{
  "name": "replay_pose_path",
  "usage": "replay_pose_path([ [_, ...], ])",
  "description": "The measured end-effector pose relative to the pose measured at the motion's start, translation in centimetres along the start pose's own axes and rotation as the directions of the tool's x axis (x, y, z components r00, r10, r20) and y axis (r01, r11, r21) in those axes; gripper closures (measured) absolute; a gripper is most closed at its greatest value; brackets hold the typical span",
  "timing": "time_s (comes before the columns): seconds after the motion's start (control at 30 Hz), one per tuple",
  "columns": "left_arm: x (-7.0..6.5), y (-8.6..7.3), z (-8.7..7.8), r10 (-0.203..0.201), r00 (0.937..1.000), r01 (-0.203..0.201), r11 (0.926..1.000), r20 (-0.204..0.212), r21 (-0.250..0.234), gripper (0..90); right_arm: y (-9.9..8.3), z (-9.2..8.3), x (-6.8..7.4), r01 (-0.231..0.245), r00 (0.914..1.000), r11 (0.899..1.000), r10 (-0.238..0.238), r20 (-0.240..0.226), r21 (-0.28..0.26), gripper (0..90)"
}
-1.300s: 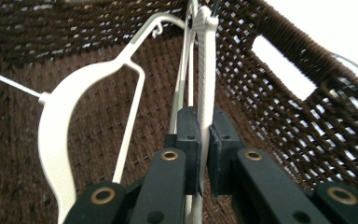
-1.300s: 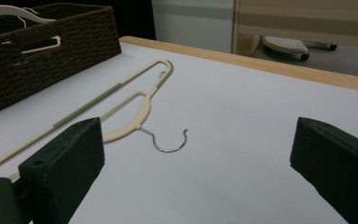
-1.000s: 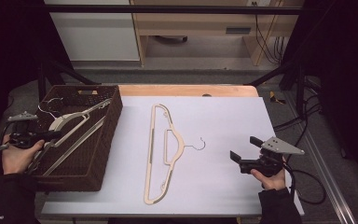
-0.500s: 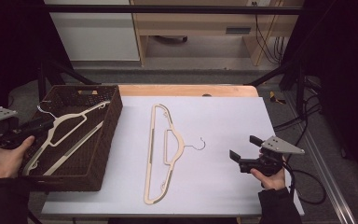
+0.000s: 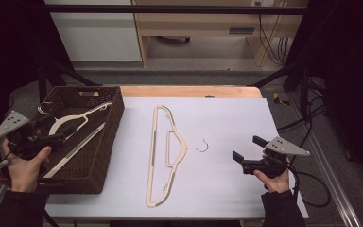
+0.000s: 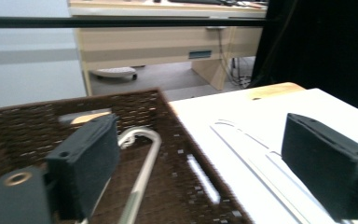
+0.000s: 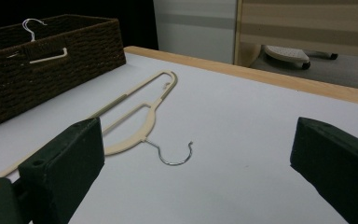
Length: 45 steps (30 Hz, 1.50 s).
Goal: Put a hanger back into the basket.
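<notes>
High view: at the left edge of the frame the left gripper (image 5: 52,138) is held over the woven basket (image 5: 116,124). Its jaws have just been opening and nothing is seen between them. A cream hanger (image 5: 71,124) lies inside the basket. A second hanger (image 5: 163,156) lies flat at centre on the white table (image 5: 227,118). The right gripper (image 5: 246,153), at lower right, is spread wide and empty.

Left gripper view: wide jaws are seen, with the basket hanger's bar (image 6: 142,179) below.

Right gripper view: the table hanger's wire hook (image 7: 175,156) lies ahead between open jaws. The placing step is judged done; next, that hanger must be gripped. No writing is legible.
</notes>
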<state>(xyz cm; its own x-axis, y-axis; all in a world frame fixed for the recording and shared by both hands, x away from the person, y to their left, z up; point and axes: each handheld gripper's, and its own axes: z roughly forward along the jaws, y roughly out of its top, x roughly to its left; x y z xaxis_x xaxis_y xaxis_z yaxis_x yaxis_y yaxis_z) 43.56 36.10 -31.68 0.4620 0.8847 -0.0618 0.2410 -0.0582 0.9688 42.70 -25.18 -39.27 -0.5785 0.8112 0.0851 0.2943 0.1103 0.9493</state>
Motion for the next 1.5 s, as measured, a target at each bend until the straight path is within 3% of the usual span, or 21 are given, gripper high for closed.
replay_pose_path([
  [0.1,-1.2,-0.3,0.3,0.009,0.9996,-0.008,0.9999,0.026,-0.008,8.1,0.1,0.1,0.1,0.002,1.0000,1.000,-0.002,0.000,0.002,3.0],
  [0.13,-2.4,-0.6,0.6,0.027,0.9985,-0.026,0.9995,0.047,-0.016,7.6,0.1,0.1,0.2,0.004,1.0000,1.000,-0.004,-0.006,0.003,3.1],
  [0.3,-5.2,-1.4,1.6,0.054,0.9944,-0.054,0.9985,0.091,-0.008,6.0,0.2,0.4,0.3,0.004,1.0000,1.000,-0.004,-0.006,0.002,3.0],
  [0.37,-5.6,-1.5,1.8,0.056,0.9934,-0.055,0.9985,0.100,-0.005,5.9,0.2,0.5,0.3,0.002,1.0000,1.000,-0.002,-0.008,0.003,3.1],
  [0.47,-6.9,-1.8,2.5,0.068,0.9866,-0.070,0.9975,0.148,0.008,6.0,0.3,0.7,0.4,0.001,1.0000,1.000,-0.001,-0.009,0.003,3.1],
  [0.73,-9.8,-3.0,4.5,0.076,0.9748,-0.086,0.9956,0.210,0.037,6.0,0.3,1.4,0.6,0.000,0.9999,1.000,0.000,-0.017,0.013,3.4],
  [0.9,-11.1,-4.0,5.3,0.091,0.9670,-0.111,0.9914,0.238,0.069,6.1,0.5,1.9,0.9,0.004,0.9996,1.000,-0.003,-0.026,0.021,3.5],
  [1.17,-13.3,-5.9,6.7,0.122,0.9458,-0.167,0.9777,0.301,0.128,6.2,0.6,3.5,1.0,-0.005,0.9994,0.999,0.006,-0.033,0.050,4.9],
  [1.37,-13.9,-7.8,7.8,0.111,0.9394,-0.174,0.9700,0.324,0.170,6.2,0.7,5.6,1.2,0.008,0.9990,0.997,-0.005,-0.044,0.076,7.1],
  [1.5,-13.7,-8.6,7.9,0.095,0.9423,-0.162,0.9689,0.321,0.187,6.3,0.8,7.6,1.4,0.015,0.9987,0.995,-0.010,-0.050,0.100,9.4],
])
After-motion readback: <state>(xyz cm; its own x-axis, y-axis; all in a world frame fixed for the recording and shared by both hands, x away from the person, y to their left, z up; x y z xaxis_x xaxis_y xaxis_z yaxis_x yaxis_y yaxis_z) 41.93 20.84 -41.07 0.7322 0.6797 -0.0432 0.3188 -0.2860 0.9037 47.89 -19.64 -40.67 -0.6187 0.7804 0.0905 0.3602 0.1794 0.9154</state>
